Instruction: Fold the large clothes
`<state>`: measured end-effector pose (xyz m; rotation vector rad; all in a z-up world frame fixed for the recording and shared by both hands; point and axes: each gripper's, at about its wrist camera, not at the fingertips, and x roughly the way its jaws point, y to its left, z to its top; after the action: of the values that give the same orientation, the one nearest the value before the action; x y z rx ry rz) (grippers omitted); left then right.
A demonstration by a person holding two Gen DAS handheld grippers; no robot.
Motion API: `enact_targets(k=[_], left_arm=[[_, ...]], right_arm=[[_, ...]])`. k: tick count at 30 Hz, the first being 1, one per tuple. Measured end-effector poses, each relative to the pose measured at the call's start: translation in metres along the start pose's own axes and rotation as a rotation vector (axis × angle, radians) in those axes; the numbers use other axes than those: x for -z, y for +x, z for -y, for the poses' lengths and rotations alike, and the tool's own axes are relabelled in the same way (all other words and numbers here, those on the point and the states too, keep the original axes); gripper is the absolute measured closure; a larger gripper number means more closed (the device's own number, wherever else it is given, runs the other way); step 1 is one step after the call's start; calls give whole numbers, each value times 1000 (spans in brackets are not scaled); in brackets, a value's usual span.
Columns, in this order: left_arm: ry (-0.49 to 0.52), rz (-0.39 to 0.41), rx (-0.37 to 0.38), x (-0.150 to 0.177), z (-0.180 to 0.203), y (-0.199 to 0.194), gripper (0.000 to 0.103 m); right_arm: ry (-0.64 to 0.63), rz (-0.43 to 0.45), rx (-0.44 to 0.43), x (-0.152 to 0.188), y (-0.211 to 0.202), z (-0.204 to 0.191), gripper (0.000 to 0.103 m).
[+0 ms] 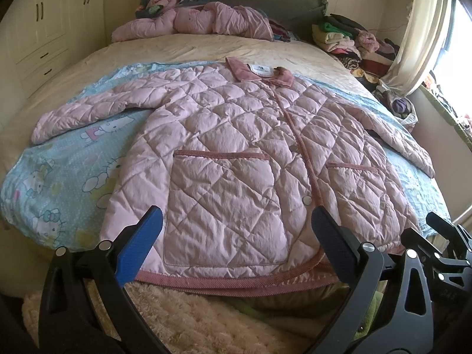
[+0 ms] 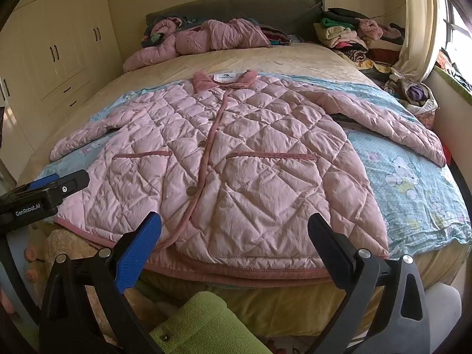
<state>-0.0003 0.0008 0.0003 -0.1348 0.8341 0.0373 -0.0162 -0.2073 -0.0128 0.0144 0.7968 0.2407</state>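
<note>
Two tools, left tool (image 1: 236,233) and right tool (image 2: 234,233), both spread wide, holding nothing, poised at hem of pink quilted jacket (image 1: 236,147), spread flat, front up, on bed (image 1: 183,50). Risk: slippery puffy fabric slides from grip; hem overhangs bed edge, may drag off. Legible: "GenRobot.AI" on left tool; neck label (image 2: 227,77) unreadable.

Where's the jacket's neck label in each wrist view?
Left wrist: the white neck label sits upper centre, between the collar flaps.
Right wrist: the neck label sits upper centre, slightly left of middle.
Shared landmark: the crumpled pink garment by the headboard, straight beyond the label.
</note>
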Motion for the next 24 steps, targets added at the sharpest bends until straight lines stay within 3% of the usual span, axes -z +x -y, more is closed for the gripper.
enact_targets(k=[24], left_arm=[[0,0,-2,0,0,0,9]], right_arm=[[-2,3,-3,-2,0,0,4]])
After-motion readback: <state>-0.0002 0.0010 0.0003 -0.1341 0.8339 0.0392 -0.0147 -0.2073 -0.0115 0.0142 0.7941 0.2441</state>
